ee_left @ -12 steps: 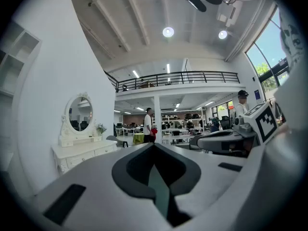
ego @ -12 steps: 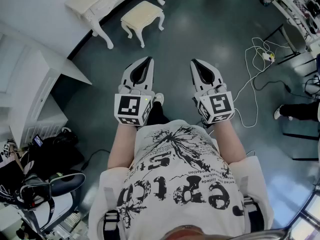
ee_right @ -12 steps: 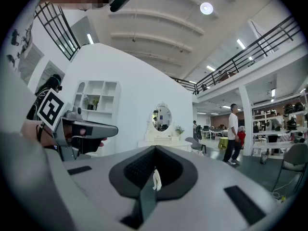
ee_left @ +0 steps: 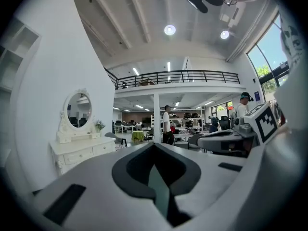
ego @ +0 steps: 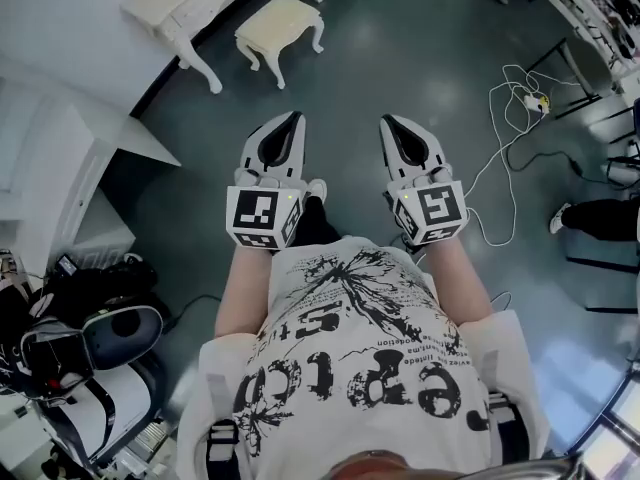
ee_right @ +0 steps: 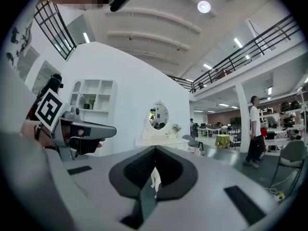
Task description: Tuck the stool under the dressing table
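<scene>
"Cream-white stool (ego: 280, 23): where does it stand?"

"In the head view it stands at 11 o'clock from the two grippers, well apart from them. It is on the grey floor just beside the dressing table (ego: 185, 3), at the table's 4 o'clock, out in the open and not under it."

"And the claws?"

"The left gripper (ego: 295, 118) and the right gripper (ego: 387, 122) are held side by side in front of the person's chest, pointing toward 12 o'clock. Each gripper's own view shows its jaws brought together at the tips, with nothing between them."

"What do those views add?"

"The oval mirror (ee_left: 78, 109) on the table, which the head view cuts off. The left gripper view has it at 9 o'clock; the right gripper view has it at 12 o'clock, above the jaw tips. Neither clearly shows the stool. Only the head view shows the white cable (ego: 510, 138) on the floor at 3 o'clock."
</scene>
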`<action>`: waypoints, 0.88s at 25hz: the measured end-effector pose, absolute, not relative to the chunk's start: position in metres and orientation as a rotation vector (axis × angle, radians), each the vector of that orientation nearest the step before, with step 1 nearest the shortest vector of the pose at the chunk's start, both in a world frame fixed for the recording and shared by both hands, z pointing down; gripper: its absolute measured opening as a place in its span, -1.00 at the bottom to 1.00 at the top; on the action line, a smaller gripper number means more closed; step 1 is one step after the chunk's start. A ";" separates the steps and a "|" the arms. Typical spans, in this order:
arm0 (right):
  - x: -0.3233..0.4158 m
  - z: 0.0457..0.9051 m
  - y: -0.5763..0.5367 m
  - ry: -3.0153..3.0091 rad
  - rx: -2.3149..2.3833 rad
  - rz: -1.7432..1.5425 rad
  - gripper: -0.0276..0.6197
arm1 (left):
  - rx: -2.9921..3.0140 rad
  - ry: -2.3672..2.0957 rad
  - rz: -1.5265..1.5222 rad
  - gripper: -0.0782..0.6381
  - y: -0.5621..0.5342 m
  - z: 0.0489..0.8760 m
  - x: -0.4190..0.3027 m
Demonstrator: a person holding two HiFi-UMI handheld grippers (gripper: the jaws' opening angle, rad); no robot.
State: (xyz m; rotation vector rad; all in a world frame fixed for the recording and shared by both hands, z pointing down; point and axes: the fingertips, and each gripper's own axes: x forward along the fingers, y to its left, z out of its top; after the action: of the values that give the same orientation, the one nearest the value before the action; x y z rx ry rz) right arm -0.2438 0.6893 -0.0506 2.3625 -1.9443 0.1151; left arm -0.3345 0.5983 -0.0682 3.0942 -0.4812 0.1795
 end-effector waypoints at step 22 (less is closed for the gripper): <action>-0.102 -0.004 0.473 -1.866 2.344 0.179 -0.86 | 3.011 -0.464 0.256 -0.73 0.369 -0.011 -0.198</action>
State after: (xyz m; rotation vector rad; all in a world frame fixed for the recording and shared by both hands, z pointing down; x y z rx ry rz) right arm -0.1017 0.4726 -0.0044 2.3440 -1.8656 0.1793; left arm -0.1984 0.3688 -0.0111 3.0112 -0.4635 0.2558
